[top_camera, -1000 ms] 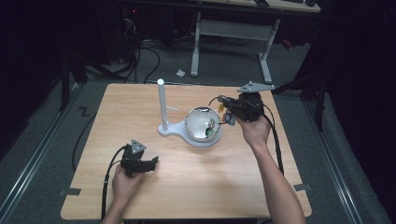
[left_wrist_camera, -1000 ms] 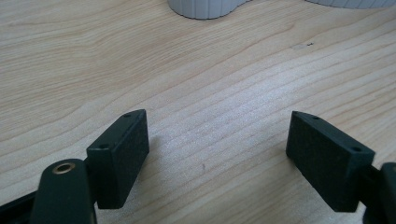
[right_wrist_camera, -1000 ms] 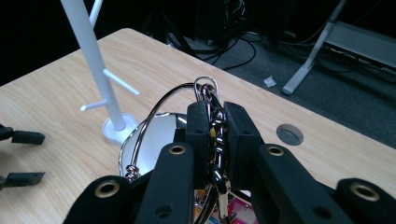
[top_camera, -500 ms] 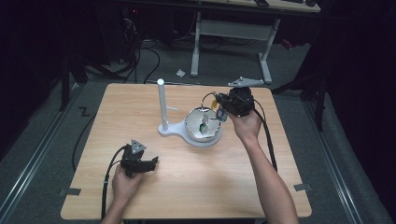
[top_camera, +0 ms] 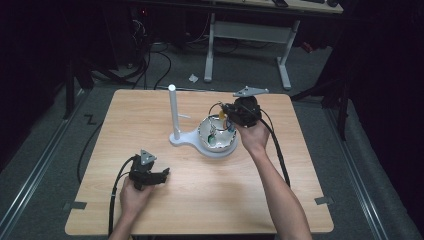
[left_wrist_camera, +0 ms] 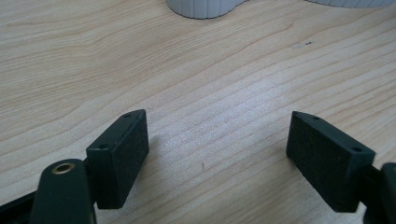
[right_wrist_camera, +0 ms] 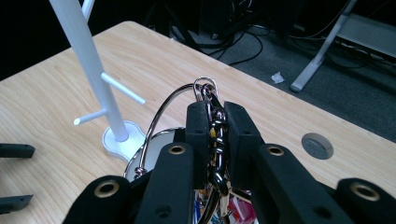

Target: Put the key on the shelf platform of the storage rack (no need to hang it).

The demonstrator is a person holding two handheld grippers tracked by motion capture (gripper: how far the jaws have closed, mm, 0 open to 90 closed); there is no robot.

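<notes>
- The right gripper (right_wrist_camera: 215, 122) pinches a dark metal keychain (right_wrist_camera: 214, 135) with a silver ring, held above the round white bowl (top_camera: 216, 142) of the white plastic pegged stand (top_camera: 173, 112).
- The left gripper (left_wrist_camera: 217, 149), jaws spread and empty, rests on the wooden table (top_camera: 125, 120), well short of that stand.

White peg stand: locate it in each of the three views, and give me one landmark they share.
High view: the white peg stand rises left of the table's centre, its foot joined to the white dish.
Left gripper view: its ribbed white foot sits at the top edge.
Right gripper view: its post stands upper left, with two pegs sticking out.
Shared landmark: the left gripper, front left in the high view, at the left edge in the right gripper view.
</notes>
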